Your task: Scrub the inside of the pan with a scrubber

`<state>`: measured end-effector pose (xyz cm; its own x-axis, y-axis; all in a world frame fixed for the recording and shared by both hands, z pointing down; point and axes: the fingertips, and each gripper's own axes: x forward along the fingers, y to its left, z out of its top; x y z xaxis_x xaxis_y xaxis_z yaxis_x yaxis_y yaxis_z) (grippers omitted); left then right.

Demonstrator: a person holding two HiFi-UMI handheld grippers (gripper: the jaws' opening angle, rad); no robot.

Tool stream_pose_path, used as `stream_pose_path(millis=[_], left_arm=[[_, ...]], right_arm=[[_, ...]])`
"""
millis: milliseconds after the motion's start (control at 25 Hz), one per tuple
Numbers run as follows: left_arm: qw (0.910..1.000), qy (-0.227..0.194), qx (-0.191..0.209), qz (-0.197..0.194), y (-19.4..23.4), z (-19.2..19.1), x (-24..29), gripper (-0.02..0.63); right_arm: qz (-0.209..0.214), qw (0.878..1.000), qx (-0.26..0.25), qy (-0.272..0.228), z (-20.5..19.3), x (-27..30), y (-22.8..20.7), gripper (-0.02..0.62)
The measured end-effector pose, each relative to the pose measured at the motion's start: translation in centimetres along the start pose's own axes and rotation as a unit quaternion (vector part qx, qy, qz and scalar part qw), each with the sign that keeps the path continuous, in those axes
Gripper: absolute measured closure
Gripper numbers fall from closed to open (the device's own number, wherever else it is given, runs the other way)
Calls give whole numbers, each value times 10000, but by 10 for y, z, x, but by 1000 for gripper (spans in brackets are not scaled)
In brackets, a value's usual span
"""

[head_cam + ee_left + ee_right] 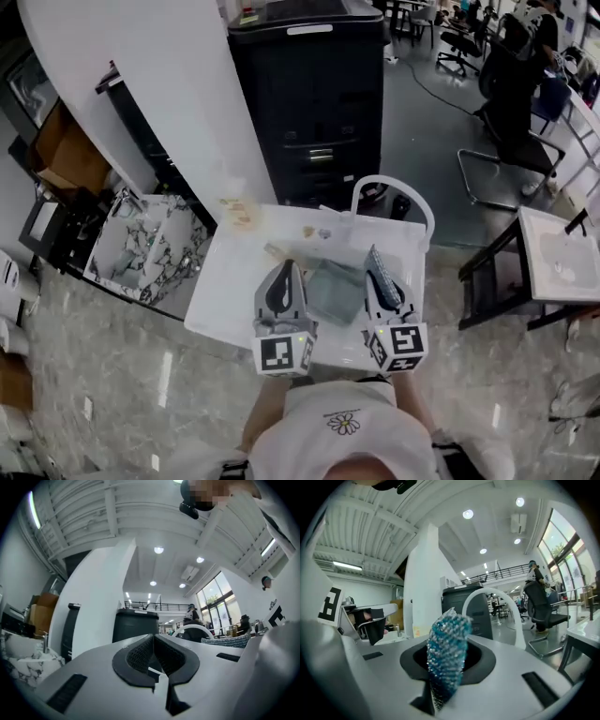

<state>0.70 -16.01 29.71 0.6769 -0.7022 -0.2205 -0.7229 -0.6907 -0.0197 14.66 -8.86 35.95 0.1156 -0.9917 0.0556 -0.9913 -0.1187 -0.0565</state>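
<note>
The grey left gripper (285, 272), jaws together, and the grey right gripper (377, 259), clamping a blue-grey mesh scrubber (381, 274), hang side by side over a white rectangular tabletop (232, 281). A tall black cabinet (314, 103) stands beyond.

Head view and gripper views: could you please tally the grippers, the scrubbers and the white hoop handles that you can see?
Grippers: 2 (left gripper, shut and empty; right gripper)
Scrubbers: 1 (the blue sparkly scrubber, clamped in the right gripper)
Hoop handles: 1 (the white handle at the table's far end)
Total: 4
</note>
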Motion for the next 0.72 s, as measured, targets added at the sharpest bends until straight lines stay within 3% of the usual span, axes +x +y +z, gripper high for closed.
stream_pose_path(millis=[280, 520, 720], left_arm=[[9959, 233, -9, -869, 5, -15, 39, 589], [9930, 229, -73, -1155, 18, -22, 52, 589], [9917, 226, -147, -1254, 26, -28, 55, 589]], right_arm=[[-1101, 9939, 107, 49, -4, 1, -20, 537], [-1648, 9862, 163, 88, -10, -9, -19, 537], [-1797, 9835, 196, 107, -12, -8, -13, 537]])
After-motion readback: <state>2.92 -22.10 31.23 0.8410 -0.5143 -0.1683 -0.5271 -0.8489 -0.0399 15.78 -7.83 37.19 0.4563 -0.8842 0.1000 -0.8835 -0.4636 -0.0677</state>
